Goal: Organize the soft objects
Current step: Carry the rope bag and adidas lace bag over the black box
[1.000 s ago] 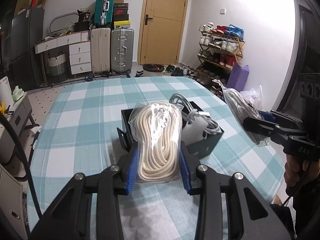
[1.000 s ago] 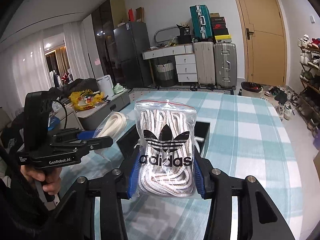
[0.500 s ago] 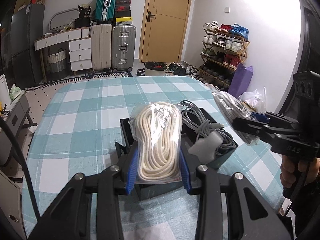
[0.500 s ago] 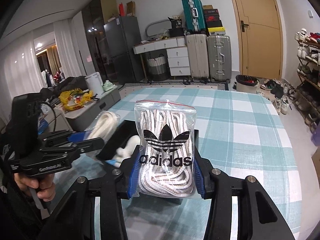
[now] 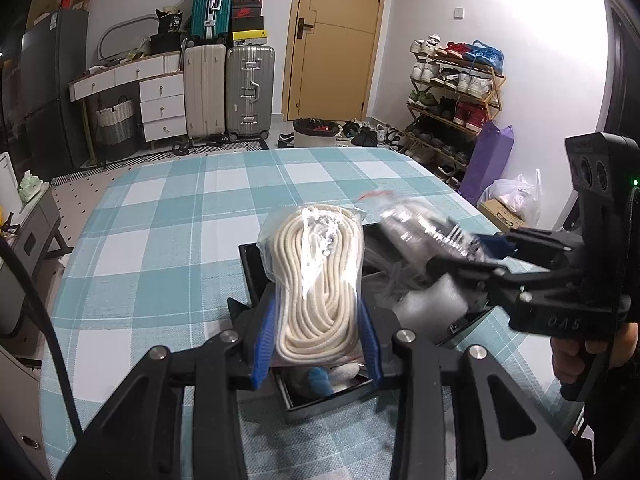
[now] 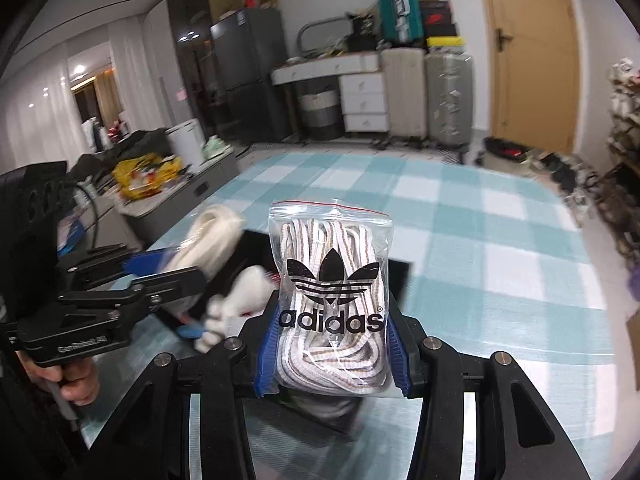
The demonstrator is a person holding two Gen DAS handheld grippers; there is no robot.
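Observation:
My left gripper (image 5: pixel 316 334) is shut on a clear bag of cream rope (image 5: pixel 316 280), held upright over the near end of a black open box (image 5: pixel 256 268) on the checked tablecloth. A clear Adidas bag of striped laces (image 6: pixel 332 300) is clamped in my right gripper (image 6: pixel 332 356), above the same black box (image 6: pixel 400 276). In the left wrist view the right gripper (image 5: pixel 496 248) reaches in from the right with its bag of laces (image 5: pixel 420 232) blurred over the box. Inside the box lie a white soft item (image 5: pixel 436 300) and something blue (image 5: pixel 320 380).
The table (image 5: pixel 160 240) carries a teal and white checked cloth. Suitcases (image 5: pixel 248 92), drawers and a door stand beyond its far edge, a shoe rack (image 5: pixel 456 88) to the right. A low cabinet with a yellow bag (image 6: pixel 144 176) sits at the left.
Both grippers have moved in over the black box with their bags still held. The right one came in from the side and sank toward the box; its bag now overlaps the box.

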